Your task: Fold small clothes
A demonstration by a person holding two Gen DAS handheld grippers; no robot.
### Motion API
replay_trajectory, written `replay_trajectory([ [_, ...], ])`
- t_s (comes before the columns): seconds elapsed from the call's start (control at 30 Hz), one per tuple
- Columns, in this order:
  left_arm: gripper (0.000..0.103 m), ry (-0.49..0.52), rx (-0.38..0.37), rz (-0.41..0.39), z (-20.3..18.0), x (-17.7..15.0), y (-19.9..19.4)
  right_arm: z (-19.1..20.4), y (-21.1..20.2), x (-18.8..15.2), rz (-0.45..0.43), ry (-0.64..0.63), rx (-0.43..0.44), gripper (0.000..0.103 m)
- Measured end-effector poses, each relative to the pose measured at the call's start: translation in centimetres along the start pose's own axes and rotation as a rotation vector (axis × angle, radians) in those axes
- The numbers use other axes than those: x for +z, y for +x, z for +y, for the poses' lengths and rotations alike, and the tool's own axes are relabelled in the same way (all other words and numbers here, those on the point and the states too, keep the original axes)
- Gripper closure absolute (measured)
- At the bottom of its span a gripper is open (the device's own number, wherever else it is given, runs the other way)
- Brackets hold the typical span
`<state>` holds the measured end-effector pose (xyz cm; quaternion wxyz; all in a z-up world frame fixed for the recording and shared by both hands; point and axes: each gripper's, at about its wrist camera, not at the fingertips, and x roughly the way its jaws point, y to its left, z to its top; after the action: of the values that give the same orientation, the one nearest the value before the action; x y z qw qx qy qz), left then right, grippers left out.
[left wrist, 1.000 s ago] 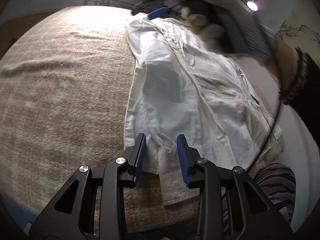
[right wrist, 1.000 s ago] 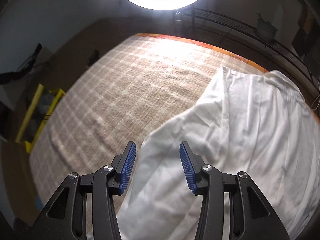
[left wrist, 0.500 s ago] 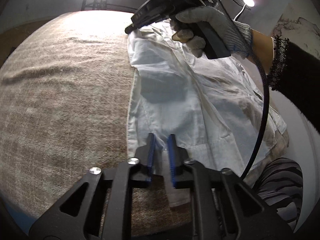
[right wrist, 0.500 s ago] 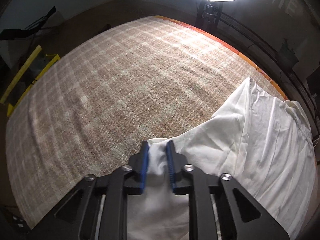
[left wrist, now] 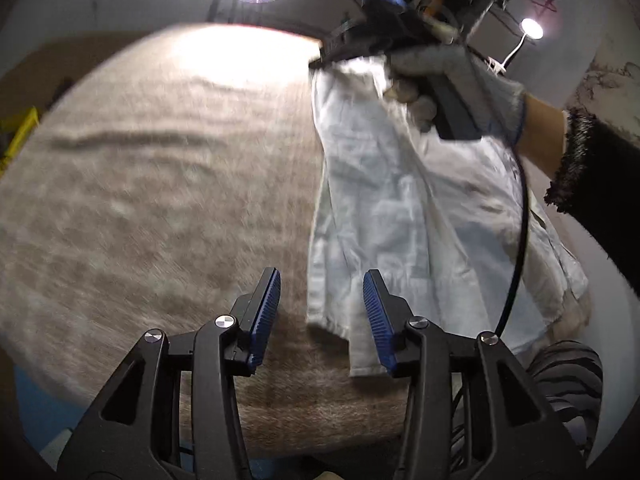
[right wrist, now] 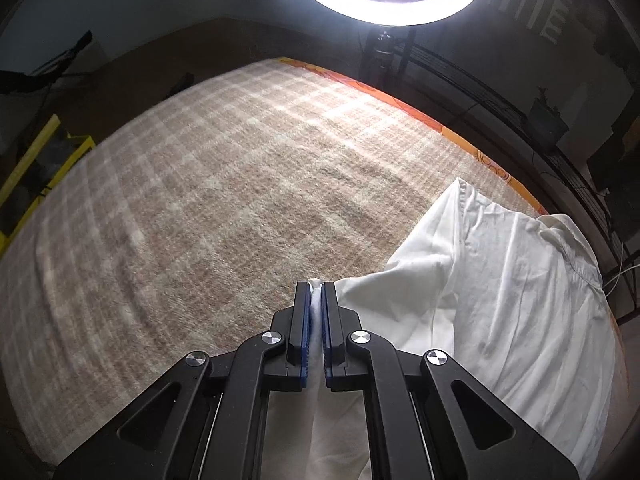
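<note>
Left tongs (left wrist: 322,312) have spread, releasing the shirt (left wrist: 400,208); right tongs (right wrist: 316,320) pinch its far-pointing end.

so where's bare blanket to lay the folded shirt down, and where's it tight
Bare: the plaid blanket left of the white shirt, out to the yellow frame and the orange edge. Tight: the right side, under the shirt, where the right gripper pinches its corner and the open left gripper hovers at the hem.
</note>
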<state>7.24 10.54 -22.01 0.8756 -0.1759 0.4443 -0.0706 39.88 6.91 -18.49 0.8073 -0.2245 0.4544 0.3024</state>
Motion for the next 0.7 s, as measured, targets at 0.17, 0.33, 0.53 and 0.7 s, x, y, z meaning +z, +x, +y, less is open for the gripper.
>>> replay_trajectory([
  [0.17, 0.071, 0.043, 0.011, 0.005, -1.2, -0.5, 0.8, -1.2, -2.5, 0.0, 0.016, 0.135, 0.059, 0.076],
  [0.33, 0.101, 0.059, -0.033, -0.006, -2.0, -0.6, 1.0, 0.3, -3.4, -0.9, 0.124, 0.219, 0.091, 0.062],
  [0.53, 0.102, 0.083, -0.103, -0.078, -3.2, -0.4, -2.0, 2.4, -0.9, -1.2, 0.239, 0.191, 0.025, 0.062],
  [0.7, 0.102, 0.13, -0.103, -0.089, -5.1, -0.1, -2.7, 2.1, 0.6, -1.1, 0.277, 0.233, 0.004, 0.061],
])
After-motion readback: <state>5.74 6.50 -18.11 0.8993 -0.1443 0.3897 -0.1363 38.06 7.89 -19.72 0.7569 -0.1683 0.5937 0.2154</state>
